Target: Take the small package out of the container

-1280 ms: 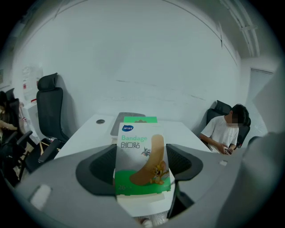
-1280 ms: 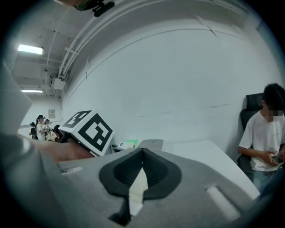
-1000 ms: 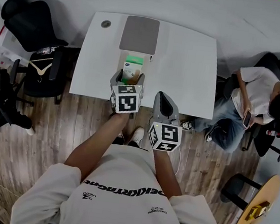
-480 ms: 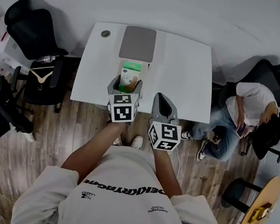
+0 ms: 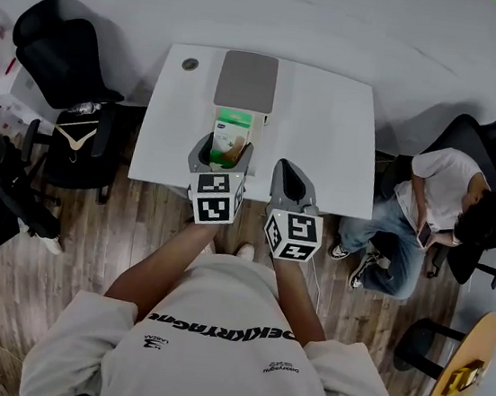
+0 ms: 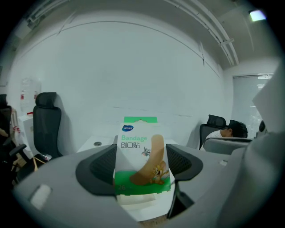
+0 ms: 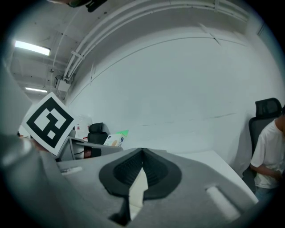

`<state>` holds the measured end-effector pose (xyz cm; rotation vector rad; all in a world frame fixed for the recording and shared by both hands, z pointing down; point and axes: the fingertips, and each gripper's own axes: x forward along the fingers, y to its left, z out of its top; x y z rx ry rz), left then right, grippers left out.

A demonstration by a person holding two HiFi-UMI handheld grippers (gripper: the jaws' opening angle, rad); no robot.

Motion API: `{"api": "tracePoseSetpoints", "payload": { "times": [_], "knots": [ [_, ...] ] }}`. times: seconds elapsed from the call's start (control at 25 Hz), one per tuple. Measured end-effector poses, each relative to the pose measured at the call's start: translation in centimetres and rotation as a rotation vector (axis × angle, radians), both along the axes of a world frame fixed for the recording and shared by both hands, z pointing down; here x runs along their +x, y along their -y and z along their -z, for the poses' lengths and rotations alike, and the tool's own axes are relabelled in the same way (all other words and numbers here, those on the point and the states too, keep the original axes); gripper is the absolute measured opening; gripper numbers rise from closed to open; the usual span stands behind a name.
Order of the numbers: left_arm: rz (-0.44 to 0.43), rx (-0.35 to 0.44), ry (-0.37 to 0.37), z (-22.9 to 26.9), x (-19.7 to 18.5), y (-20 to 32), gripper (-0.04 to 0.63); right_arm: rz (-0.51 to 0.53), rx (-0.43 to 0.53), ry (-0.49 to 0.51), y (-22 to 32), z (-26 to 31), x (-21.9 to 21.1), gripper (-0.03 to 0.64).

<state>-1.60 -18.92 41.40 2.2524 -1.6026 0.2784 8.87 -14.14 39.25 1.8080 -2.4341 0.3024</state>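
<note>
Compared with a second earlier, the left gripper [image 5: 226, 149] is seen drawn slightly back toward the person, with the small package [image 5: 231, 136] carried along; the head camera has shifted too. In the head view, the package is held over the near edge of the white table [image 5: 329, 131], and the right gripper [image 5: 289, 173] is kept just beside it, apart. In the left gripper view, the jaws are clamped on the package's two side edges; it stands upright, long axis vertical, printed face to the camera, with the white container [image 6: 136, 201] directly beneath it. A straight upward lift along that axis is judged to be what clears it. In the right gripper view, the jaws are pressed together on nothing, and the package [image 7: 116, 139] is seen off to the left
</note>
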Motion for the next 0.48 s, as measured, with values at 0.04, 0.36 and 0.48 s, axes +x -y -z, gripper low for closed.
{"api": "tracePoseSetpoints", "payload": {
  "times": [0.04, 0.36, 0.48],
  "knots": [
    [-0.002, 0.006, 0.0, 0.1, -0.1, -0.1, 0.359, 0.001, 0.002, 0.0, 0.1, 0.1, -0.1, 0.0],
    [-0.015, 0.054, -0.008, 1.5, -0.6, -1.5, 0.359, -0.006, 0.024, 0.001, -0.2, 0.9, -0.3, 0.0],
    [-0.012, 0.074, -0.011, 1.9, -0.8, -1.9, 0.359, -0.01, 0.025, 0.001, -0.2, 0.9, -0.2, 0.0]
  ]
}}
